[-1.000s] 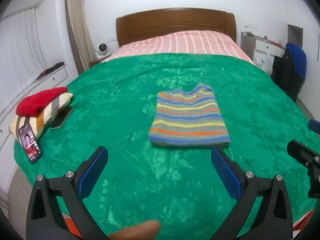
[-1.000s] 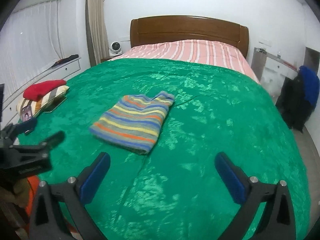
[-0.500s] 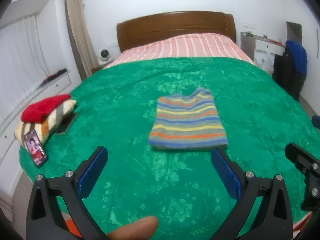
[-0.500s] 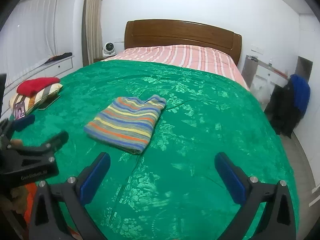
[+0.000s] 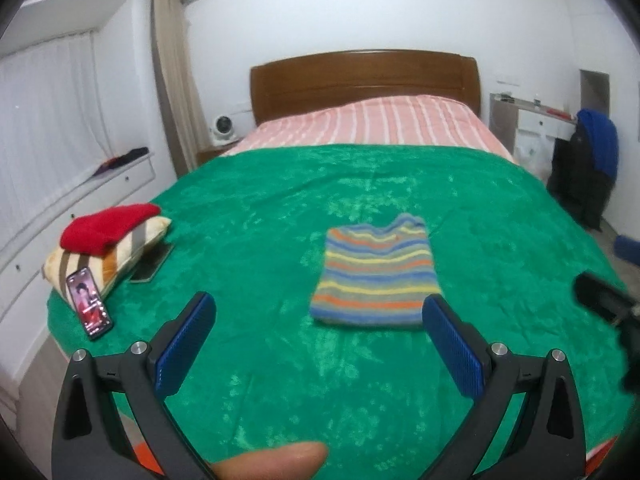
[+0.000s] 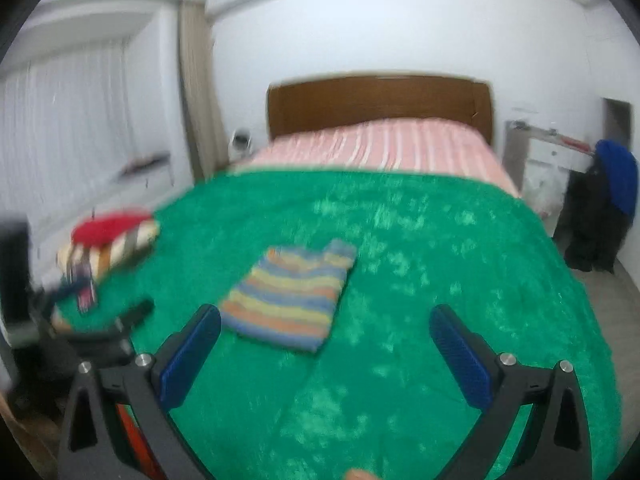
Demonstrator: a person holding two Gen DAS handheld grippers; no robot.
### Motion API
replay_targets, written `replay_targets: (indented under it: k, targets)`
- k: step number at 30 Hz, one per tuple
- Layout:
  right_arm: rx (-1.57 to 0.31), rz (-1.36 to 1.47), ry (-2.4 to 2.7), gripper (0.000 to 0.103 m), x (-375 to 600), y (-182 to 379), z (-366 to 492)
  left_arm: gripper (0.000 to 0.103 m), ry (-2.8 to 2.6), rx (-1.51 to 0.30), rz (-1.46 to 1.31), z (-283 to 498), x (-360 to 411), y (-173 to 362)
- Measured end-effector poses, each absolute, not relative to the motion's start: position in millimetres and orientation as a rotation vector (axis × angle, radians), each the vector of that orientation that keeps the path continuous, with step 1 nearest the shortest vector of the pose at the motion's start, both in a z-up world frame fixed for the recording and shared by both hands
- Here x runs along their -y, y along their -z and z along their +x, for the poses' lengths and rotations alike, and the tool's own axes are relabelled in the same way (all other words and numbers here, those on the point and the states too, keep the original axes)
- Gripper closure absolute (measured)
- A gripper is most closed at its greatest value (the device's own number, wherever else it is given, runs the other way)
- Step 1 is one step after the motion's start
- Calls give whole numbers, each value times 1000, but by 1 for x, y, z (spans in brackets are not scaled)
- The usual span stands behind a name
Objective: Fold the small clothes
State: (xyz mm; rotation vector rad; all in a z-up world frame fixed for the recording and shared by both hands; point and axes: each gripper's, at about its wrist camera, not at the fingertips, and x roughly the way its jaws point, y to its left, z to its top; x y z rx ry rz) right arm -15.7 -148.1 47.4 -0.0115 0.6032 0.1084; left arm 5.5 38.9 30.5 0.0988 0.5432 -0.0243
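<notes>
A small striped knit garment (image 5: 376, 276) lies folded flat on the green bedspread (image 5: 280, 216), in the middle of the bed. It also shows in the right wrist view (image 6: 294, 300), blurred. My left gripper (image 5: 320, 340) is open and empty, held above the bed's near edge, short of the garment. My right gripper (image 6: 326, 354) is open and empty, also short of the garment and to its right. The right gripper shows at the right edge of the left wrist view (image 5: 608, 308).
A folded red garment (image 5: 108, 226) lies on a striped cushion (image 5: 120, 252) at the bed's left edge, with a phone (image 5: 89, 304) leaning on it and another phone (image 5: 152, 266) flat beside it. A wooden headboard (image 5: 364, 76) is behind. Dark clothes (image 5: 588, 176) hang at right.
Both grippers have drawn back and tilted up from the bed, so the garment looks smaller and farther away. The right wrist view is now blurred by motion. The garment has not moved.
</notes>
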Motion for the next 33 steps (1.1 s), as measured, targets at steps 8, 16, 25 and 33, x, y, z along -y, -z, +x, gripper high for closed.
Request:
replay_targets:
  k: [8, 16, 25, 33]
  targets:
    - [-609, 3, -105, 0, 141, -43, -19, 0, 44, -590, 82, 2, -39, -28]
    - [-671, -44, -78, 0, 130, -32, -18, 0, 25, -645, 62, 10, -44, -24]
    - [-672, -71, -75, 0, 123, -31, -20, 0, 38, -682, 79, 11, -43, -17]
    - [-721, -71, -64, 0, 123, -23, -16, 0, 19, -668, 135, 8, -37, -17]
